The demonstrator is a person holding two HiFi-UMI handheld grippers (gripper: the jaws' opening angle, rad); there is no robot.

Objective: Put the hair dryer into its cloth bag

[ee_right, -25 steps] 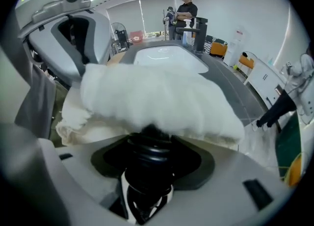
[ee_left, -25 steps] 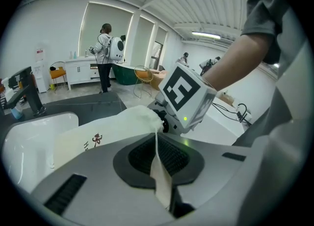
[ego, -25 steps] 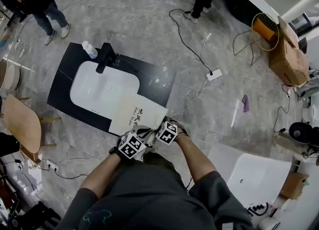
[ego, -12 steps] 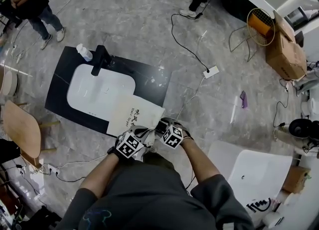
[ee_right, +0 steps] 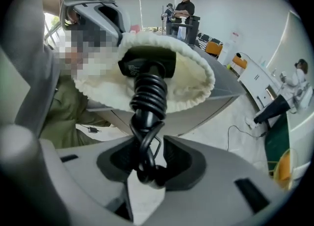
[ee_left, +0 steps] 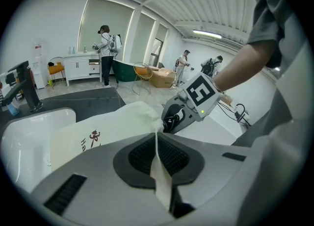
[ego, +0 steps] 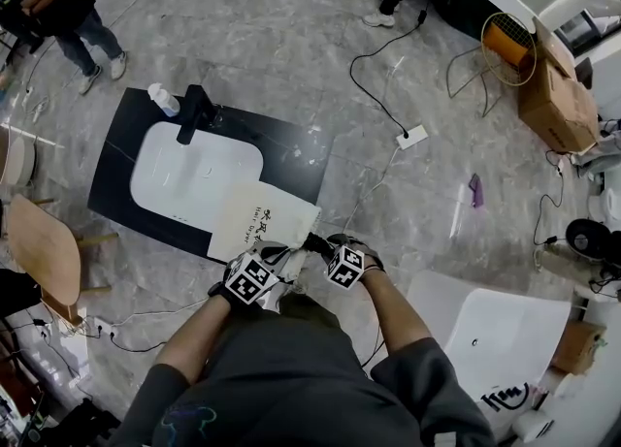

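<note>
Countertop: a black slab [ego: 291, 149] is laid flat on the floor, with a white basin [ego: 194, 169] set into it.
Far edge of the countertop: a black faucet [ego: 197, 111] is stood there, and a small bottle [ego: 163, 98] is placed just beside it at the far left corner.
Cloth bag: the cream cloth bag [ego: 257, 222], printed with dark lettering, is laid over the near right corner of the countertop; its mouth end is lifted off the near edge between the two grippers.
Bag mouth: it is held open in a rounded shape and is seen from below in the right gripper view.
Hair dryer: a black end of the hair dryer [ee_right: 147, 63] is seen inside the bag mouth; the rest is hidden by the cloth.
Cord: the black coiled cord [ee_right: 148, 97] is hung down out of the mouth to the right gripper.
Left gripper: the jaws of the left gripper [ee_left: 158, 146] are pressed together on a thin fold of the bag's rim.
Right gripper: the jaws of the right gripper [ee_right: 147, 144] are closing, and the looped cord is caught between them, touched on both sides.
Surroundings: a cardboard box [ego: 558, 106] is stood well apart on the floor at the right.
</note>
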